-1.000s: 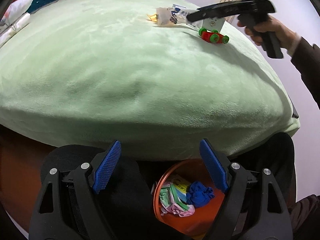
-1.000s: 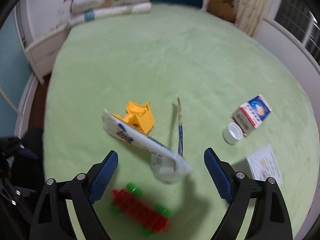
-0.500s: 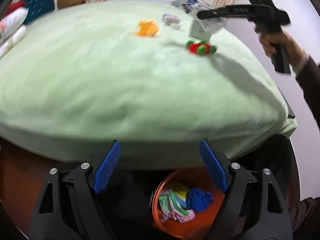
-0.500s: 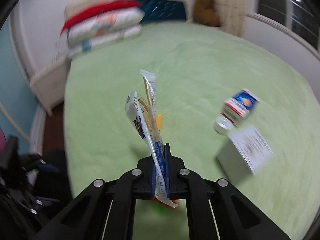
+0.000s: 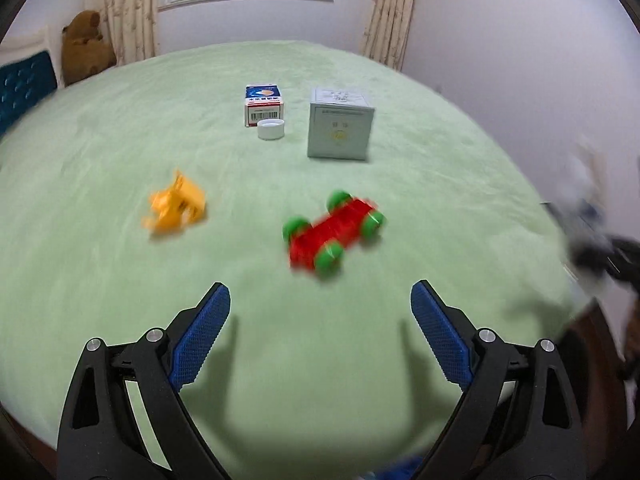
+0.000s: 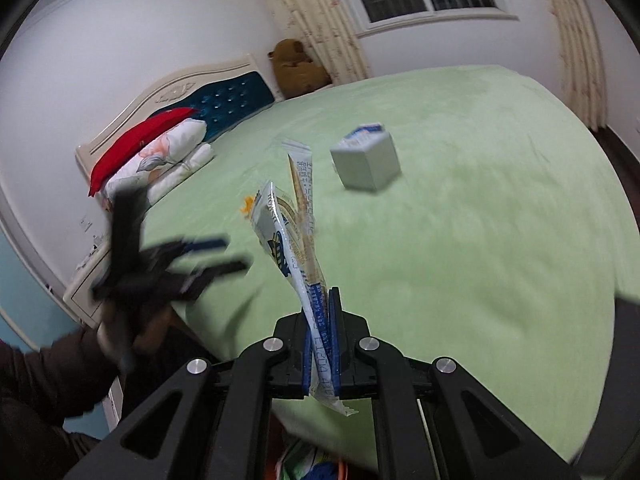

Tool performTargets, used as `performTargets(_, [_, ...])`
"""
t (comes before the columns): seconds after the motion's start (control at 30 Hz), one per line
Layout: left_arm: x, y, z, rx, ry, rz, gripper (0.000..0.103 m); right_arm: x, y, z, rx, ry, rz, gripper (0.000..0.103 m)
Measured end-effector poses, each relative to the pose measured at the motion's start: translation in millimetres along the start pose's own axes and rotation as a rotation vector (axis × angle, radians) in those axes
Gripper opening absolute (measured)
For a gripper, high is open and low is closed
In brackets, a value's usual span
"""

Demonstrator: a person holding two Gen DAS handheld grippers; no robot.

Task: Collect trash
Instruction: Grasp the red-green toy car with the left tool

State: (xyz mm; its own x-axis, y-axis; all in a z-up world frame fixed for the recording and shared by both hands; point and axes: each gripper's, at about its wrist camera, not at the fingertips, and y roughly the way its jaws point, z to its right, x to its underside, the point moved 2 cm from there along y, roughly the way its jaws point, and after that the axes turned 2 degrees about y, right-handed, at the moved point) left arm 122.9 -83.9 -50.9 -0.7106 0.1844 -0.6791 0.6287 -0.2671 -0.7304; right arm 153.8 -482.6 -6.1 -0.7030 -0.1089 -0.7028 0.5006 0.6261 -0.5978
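Our right gripper (image 6: 322, 344) is clamped on long snack wrappers (image 6: 294, 232) pointing to upper frame; our trash bin (image 6: 316, 470) sits directly below. Our left gripper (image 5: 320, 344) gapes, empty.

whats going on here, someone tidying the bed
A person is clearing trash off a green bed with two handheld grippers. The right gripper is shut on some empty wrappers, lifted clear of the bed. The left gripper, its jaws just opening wider, hovers empty near a red toy car.
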Motion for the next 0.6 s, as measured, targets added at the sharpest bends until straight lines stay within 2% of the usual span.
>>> performTargets(0.27, [-29.9,54.2,10.7,-0.084,0.145,-0.073,0.09,35.7,-13.6,9.5,-0.035,0.081,0.009,0.007])
performTargets(0.4, [-37.2,64.9,15.7,-0.092,0.173,-0.054,0.086,38.0,-11.9,13.6,-0.053,0.11,0.018,0.007])
performTargets(0.47, [-37.9,68.6,18.2,-0.05,0.171,-0.07,0.059,37.6,-10.3,14.1,-0.055,0.113,0.022,0.007])
performTargets(0.5, [-39.3,70.8,18.6,-0.042,0.167,-0.071,0.057,37.7,-9.2,14.0,-0.057,0.114,0.022,0.007])
performTargets(0.57, [-37.3,68.2,21.5,-0.043,0.176,-0.052,0.039,37.9,-7.3,14.2,-0.058,0.114,0.02,0.007])
performTargets(0.6, [-35.6,66.4,22.5,-0.047,0.179,-0.049,0.039,37.9,-6.2,14.2,-0.058,0.117,0.02,0.007])
